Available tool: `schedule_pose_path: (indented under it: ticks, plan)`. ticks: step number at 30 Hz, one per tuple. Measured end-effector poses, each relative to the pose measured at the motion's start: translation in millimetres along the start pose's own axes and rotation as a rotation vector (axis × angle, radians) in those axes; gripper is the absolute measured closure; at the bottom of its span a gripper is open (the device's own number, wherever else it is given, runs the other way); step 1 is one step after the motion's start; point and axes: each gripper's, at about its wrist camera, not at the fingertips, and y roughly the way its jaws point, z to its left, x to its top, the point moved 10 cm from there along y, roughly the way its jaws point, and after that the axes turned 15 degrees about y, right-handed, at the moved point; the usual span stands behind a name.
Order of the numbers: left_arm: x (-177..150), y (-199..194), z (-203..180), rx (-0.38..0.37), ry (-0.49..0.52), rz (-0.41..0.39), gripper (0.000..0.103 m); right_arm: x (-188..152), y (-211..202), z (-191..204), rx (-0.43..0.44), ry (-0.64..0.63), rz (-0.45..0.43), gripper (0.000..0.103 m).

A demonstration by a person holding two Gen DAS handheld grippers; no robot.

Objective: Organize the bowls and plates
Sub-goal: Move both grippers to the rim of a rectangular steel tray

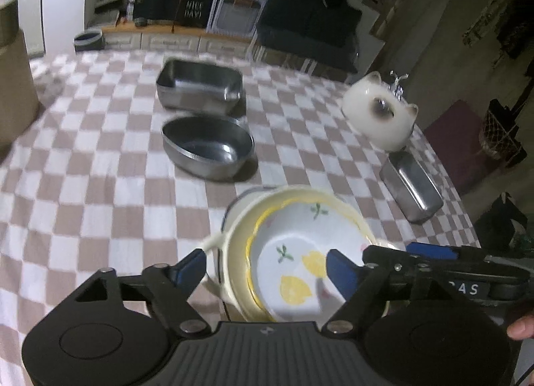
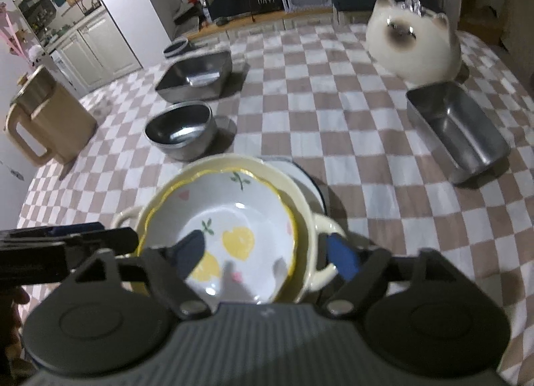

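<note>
A lemon-patterned bowl (image 1: pixel 293 252) (image 2: pixel 233 219) sits nested in a cream two-handled dish (image 1: pixel 240 242) (image 2: pixel 307 219). Both rest on a blue-rimmed white plate (image 1: pixel 238 200) (image 2: pixel 307 175) on the checkered tablecloth. My left gripper (image 1: pixel 263 269) is open just above the stack's left side: one finger is outside the cream handle, the other over the lemon bowl. My right gripper (image 2: pixel 265 252) is open above the right side and straddles the right handle and rim. No pad presses on anything. Each view shows the other gripper's blue-padded finger (image 1: pixel 430 251) (image 2: pixel 76 229) at its edge.
Behind the stack stand a round steel bowl (image 1: pixel 207 149) (image 2: pixel 180 129) and a square steel tray (image 1: pixel 200 88) (image 2: pixel 197 78). A steel loaf pan (image 1: pixel 412 185) (image 2: pixel 457 132) and a white cat-shaped jar (image 1: pixel 377 115) (image 2: pixel 414 48) are at the right. A beige pitcher (image 2: pixel 46 119) stands far left.
</note>
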Motion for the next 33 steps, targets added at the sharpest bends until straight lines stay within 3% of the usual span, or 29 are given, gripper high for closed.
schedule_pose_path:
  ticks: [3,7,11,13,18,24,33]
  plan:
    - [10,-5,7,0.029,0.016,-0.039,0.006,7,-4,2,0.011,0.01,-0.045,0.011]
    - [23,-10,24,0.067,0.016,-0.09,0.0,21,-5,4,0.019,0.031,-0.105,0.009]
    - [36,-12,49,0.124,0.007,-0.121,0.0,37,-3,10,0.024,0.028,-0.17,0.007]
    - [42,-10,62,0.146,-0.001,-0.132,0.0,45,1,13,0.022,0.026,-0.196,0.001]
    - [57,-7,96,0.198,-0.039,-0.167,0.0,69,21,23,0.015,0.008,-0.244,0.001]
    - [77,5,132,0.286,-0.005,-0.192,0.0,96,50,43,0.016,0.003,-0.3,0.0]
    - [105,33,176,0.313,-0.01,-0.203,0.0,125,98,77,0.056,0.034,-0.268,0.0]
